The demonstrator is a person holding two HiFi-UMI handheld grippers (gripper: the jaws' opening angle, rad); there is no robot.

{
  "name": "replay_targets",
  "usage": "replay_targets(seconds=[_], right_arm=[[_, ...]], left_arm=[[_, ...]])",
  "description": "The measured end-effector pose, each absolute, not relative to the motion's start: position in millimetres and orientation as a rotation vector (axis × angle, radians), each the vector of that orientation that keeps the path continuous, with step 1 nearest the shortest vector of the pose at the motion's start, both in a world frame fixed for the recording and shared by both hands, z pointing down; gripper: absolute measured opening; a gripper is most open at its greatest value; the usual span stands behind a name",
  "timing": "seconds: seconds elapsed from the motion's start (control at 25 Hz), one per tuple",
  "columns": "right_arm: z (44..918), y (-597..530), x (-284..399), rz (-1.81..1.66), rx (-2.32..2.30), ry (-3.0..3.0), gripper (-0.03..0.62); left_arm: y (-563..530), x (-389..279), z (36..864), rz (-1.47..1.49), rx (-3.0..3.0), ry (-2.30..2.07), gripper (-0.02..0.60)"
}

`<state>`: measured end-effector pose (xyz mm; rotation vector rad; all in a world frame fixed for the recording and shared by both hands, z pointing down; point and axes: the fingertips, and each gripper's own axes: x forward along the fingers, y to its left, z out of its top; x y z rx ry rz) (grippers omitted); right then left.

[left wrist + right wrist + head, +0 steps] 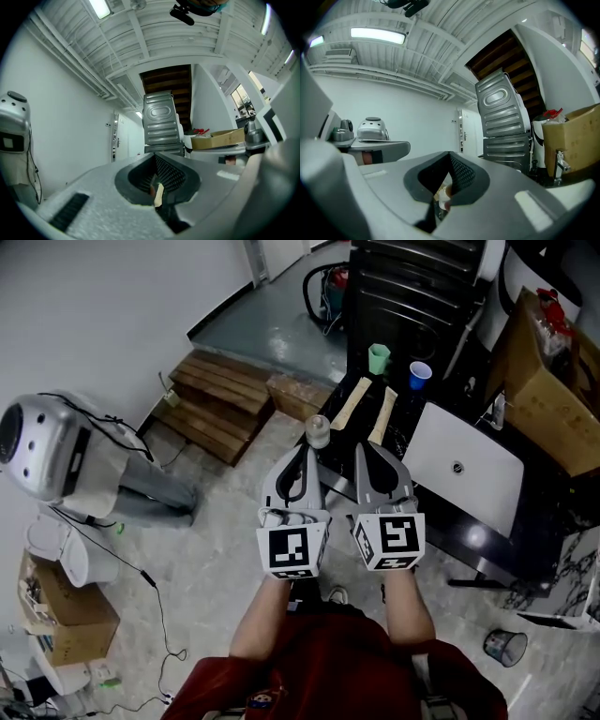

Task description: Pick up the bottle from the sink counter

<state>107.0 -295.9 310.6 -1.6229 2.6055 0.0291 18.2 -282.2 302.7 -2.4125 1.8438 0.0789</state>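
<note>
In the head view a small pale bottle (319, 430) with a rounded cap stands at the near edge of the dark counter (441, 521). My left gripper (307, 450) points at it from just below, its tip close to the bottle, jaws together with nothing in them. My right gripper (368, 450) is held beside it, also shut and empty. In the left gripper view the left gripper (158, 158) shows closed dark pads. In the right gripper view the right gripper (450, 157) looks the same. Neither gripper view shows the bottle clearly.
On the counter are a green cup (378, 358), a blue cup (419, 374), two wooden strips (382, 414) and a white panel (461, 468). Wooden steps (220, 401) and a grey machine (42, 446) are at the left. A cardboard box (548, 381) is at the right.
</note>
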Motion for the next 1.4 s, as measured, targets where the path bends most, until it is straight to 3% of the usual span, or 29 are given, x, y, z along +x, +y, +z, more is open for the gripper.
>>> replay_targets(seconds=[1.0, 1.4], right_arm=[[337.2, -382.0, 47.3, 0.054, -1.721, 2.642, 0.003], [366.8, -392.1, 33.6, -0.022, -1.704, 2.703, 0.089]], left_arm=[[-380.2, -38.8, 324.3, 0.120, -2.472, 1.821, 0.003], [-387.9, -47.7, 347.4, 0.064, -2.498, 1.850, 0.003]])
